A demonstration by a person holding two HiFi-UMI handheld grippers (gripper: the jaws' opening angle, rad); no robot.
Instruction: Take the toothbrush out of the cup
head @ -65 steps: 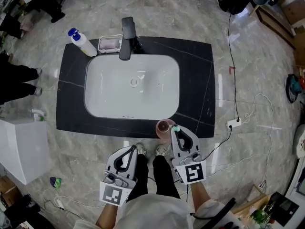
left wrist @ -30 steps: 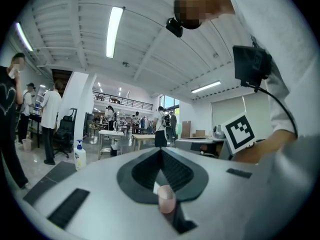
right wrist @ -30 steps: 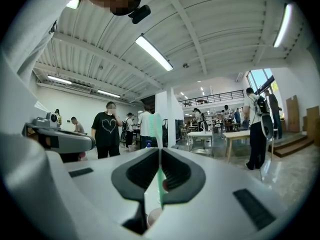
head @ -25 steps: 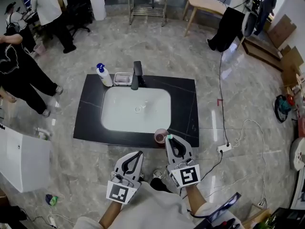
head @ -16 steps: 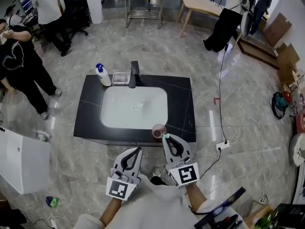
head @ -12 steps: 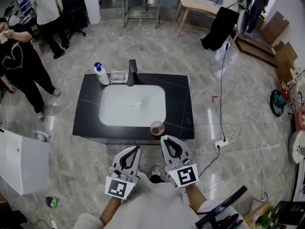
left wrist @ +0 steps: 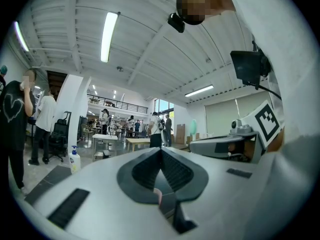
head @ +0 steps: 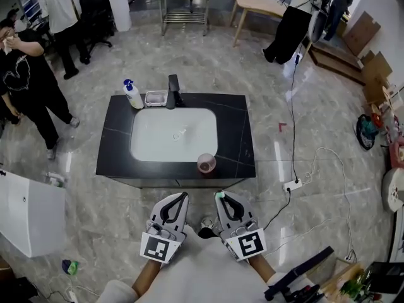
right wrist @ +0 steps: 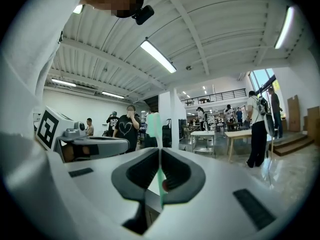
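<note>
Right gripper view: the right gripper clamps the green toothbrush upright, well clear of the cup ahead; the left gripper is closed, empty.

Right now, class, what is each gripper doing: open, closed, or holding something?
Left gripper: closed, empty.
Right gripper: closed on the toothbrush.

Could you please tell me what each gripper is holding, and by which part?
The right gripper clamps the toothbrush by its handle; the left gripper holds nothing.
</note>
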